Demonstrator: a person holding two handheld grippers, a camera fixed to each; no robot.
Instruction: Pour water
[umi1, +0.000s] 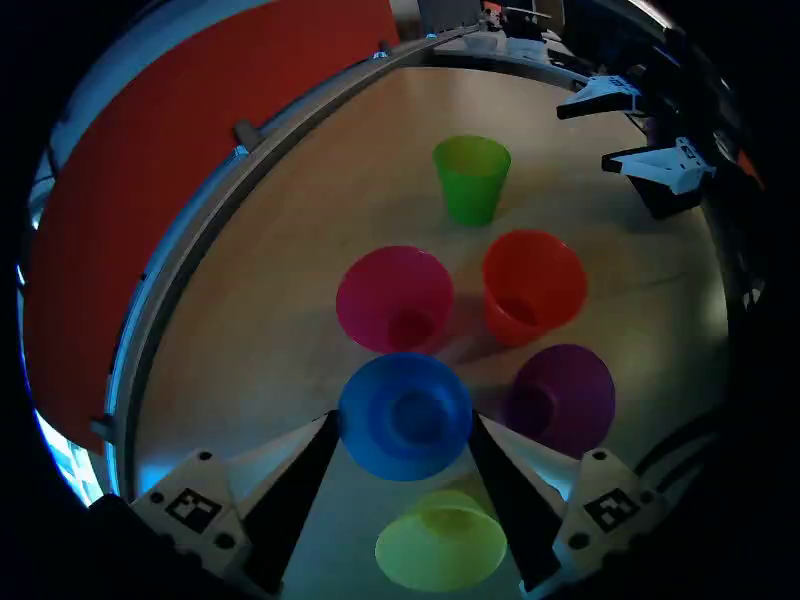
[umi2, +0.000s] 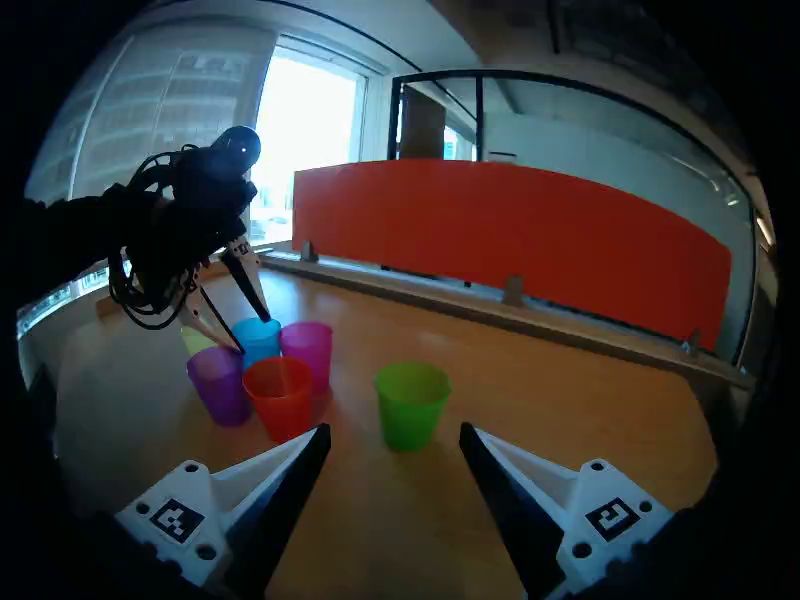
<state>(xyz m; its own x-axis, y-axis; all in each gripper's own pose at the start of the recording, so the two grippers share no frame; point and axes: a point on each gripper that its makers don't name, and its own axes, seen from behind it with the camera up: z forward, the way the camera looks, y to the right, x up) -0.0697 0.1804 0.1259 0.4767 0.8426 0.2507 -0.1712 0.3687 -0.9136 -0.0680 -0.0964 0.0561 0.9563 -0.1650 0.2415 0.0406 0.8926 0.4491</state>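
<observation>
Wooden table (umi2: 560, 400) bearing cups (umi2: 281, 395) — orange partition (umi2: 520, 240), bright window (umi2: 305, 130) behind.

My left gripper (umi1: 405, 420) has two wedge-shaped fingers (umi1: 300, 490), black on the inner faces and white outside. Each white base carries a square black-and-white marker (umi1: 193, 507) with small dark screw holes beside it. The right gripper (umi2: 393, 430) is built the same. In the right gripper view, black cables (umi2: 140, 295) loop beneath the left gripper's dark body at far left, with a dark sleeve (umi2: 60, 240) behind it.
</observation>
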